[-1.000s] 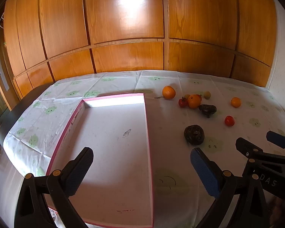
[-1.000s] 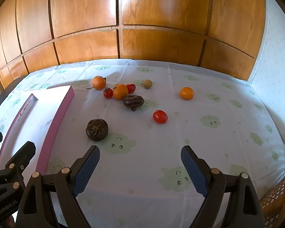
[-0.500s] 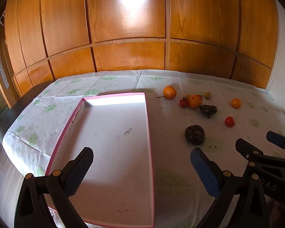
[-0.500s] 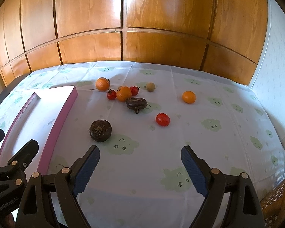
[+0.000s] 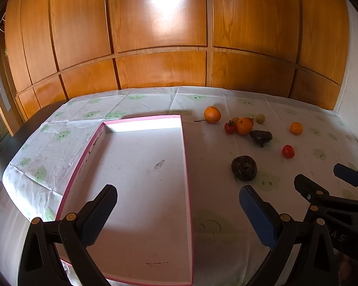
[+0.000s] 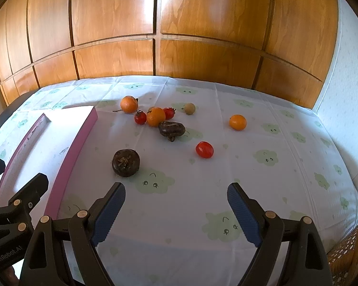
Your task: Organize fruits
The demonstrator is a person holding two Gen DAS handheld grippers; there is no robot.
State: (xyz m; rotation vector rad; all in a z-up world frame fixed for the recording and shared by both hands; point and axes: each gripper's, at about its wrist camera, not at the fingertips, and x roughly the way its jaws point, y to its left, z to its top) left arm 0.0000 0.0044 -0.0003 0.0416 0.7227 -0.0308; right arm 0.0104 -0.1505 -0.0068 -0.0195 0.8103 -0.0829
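Several fruits lie loose on the white tablecloth: a dark round fruit [image 6: 126, 162], a dark wrinkled fruit [image 6: 171, 129], a red tomato [image 6: 204, 149], oranges [image 6: 155, 116] and a lone orange [image 6: 237, 122]. A shallow pink-edged box [image 5: 140, 178] lies left of them with nothing in it. My left gripper [image 5: 177, 214] hangs open over the box's near end. My right gripper [image 6: 176, 211] stands open above bare cloth, short of the dark round fruit [image 5: 244, 168]. Neither holds anything.
A wooden panelled wall [image 6: 155, 23] runs behind the table. The table's left edge [image 5: 16, 140] is dark and uncovered. A pale small fruit [image 6: 189, 108] and two stalked red tomatoes [image 6: 140, 117] sit among the oranges. Wicker [image 6: 346, 255] shows at the lower right.
Both views have shifted slightly, the fruits sliding a little lower and nearer in the right wrist view. Both grippers stay open and hold nothing.
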